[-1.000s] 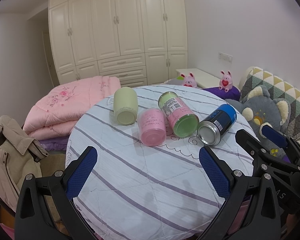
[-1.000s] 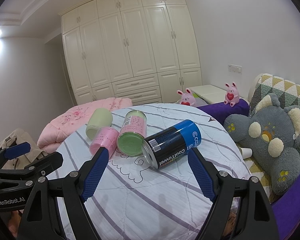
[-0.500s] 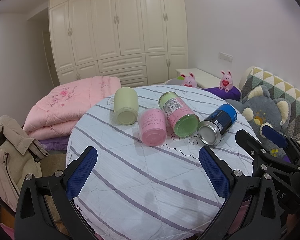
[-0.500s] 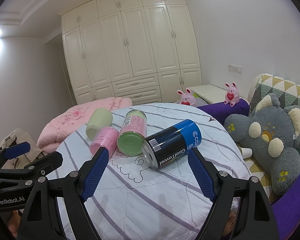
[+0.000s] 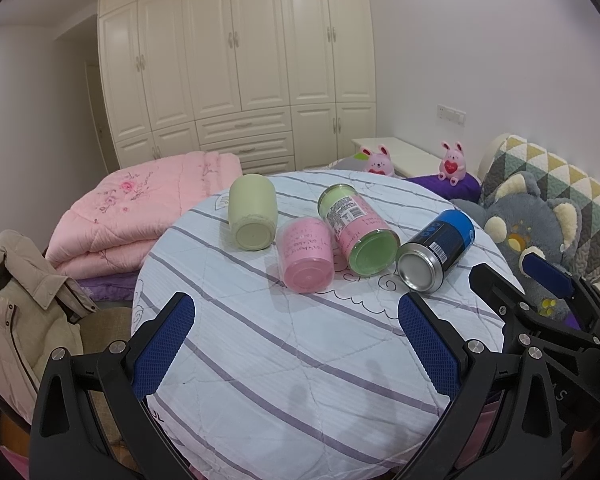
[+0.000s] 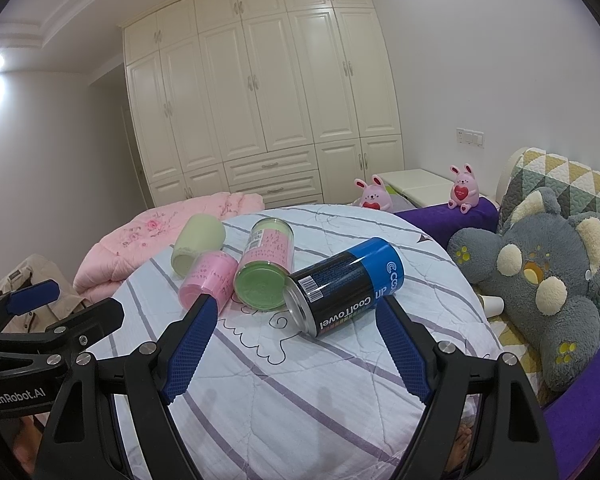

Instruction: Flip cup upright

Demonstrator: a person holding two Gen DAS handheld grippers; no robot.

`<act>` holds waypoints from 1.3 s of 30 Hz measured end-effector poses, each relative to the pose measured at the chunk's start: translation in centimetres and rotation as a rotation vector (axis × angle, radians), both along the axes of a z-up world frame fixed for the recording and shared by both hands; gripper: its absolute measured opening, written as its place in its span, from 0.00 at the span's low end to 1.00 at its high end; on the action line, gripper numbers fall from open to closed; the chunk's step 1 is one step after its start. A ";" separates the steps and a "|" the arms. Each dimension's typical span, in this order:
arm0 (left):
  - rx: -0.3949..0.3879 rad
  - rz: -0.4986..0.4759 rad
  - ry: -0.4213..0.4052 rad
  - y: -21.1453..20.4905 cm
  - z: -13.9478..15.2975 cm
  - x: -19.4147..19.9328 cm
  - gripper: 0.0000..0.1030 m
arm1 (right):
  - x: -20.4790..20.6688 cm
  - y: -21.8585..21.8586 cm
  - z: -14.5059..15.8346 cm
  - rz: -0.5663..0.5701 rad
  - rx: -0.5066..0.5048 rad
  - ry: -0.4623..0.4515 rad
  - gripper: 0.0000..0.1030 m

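Several cups lie on their sides on a round table with a striped cloth (image 5: 300,360): a pale green cup (image 5: 252,212), a small pink cup (image 5: 306,258), a pink can with a green lid (image 5: 360,236) and a blue-and-black can (image 5: 436,252). In the right wrist view they show as the pale green cup (image 6: 198,242), pink cup (image 6: 208,280), green-lidded can (image 6: 266,268) and blue-and-black can (image 6: 346,284). My left gripper (image 5: 296,344) is open and empty, short of the cups. My right gripper (image 6: 296,344) is open and empty, with its fingers on either side of the blue-and-black can, just short of it.
A folded pink quilt (image 5: 140,208) lies behind the table at left, a beige jacket (image 5: 16,300) on a chair at near left. A grey plush toy (image 6: 540,280) and patterned cushion (image 6: 560,184) sit at right. White wardrobes (image 6: 260,100) fill the back wall.
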State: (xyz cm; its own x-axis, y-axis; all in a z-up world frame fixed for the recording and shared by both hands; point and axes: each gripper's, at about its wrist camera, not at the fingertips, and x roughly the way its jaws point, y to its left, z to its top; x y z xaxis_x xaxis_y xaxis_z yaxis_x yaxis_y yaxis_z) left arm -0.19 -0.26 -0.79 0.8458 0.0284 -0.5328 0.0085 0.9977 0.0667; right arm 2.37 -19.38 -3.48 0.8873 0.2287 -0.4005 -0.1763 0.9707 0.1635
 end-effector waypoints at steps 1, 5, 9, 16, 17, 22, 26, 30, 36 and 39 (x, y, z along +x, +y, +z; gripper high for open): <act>-0.001 0.000 0.001 0.0 0.0 -0.1 1.00 | 0.0 0.1 0.0 -0.001 0.001 -0.001 0.80; -0.001 0.000 0.002 0.0 0.0 -0.1 1.00 | 0.1 0.1 0.0 0.000 0.001 0.001 0.80; -0.001 -0.001 0.002 0.0 0.0 -0.1 1.00 | 0.2 0.1 -0.1 0.000 0.001 0.001 0.80; -0.001 -0.001 0.002 0.0 -0.1 -0.1 1.00 | 0.0 0.0 0.0 0.001 0.000 0.004 0.80; -0.001 -0.001 0.003 0.0 -0.1 -0.1 1.00 | 0.1 0.0 0.0 0.000 0.000 0.003 0.80; -0.005 -0.003 0.010 0.2 -0.2 -0.1 1.00 | 0.1 0.1 0.0 0.000 -0.001 0.003 0.80; -0.015 0.002 0.021 0.5 -0.6 0.3 1.00 | 0.1 0.1 0.0 0.000 -0.003 0.004 0.80; -0.026 0.009 0.032 1.0 -0.9 1.0 1.00 | 0.1 0.0 -0.1 -0.001 -0.004 0.007 0.80; -0.047 0.022 0.056 2.1 -1.1 2.1 1.00 | 0.6 0.1 -0.3 0.011 -0.007 0.026 0.80; -0.061 0.038 0.066 3.1 -1.1 2.8 1.00 | 1.0 0.3 -0.3 0.019 -0.013 0.034 0.80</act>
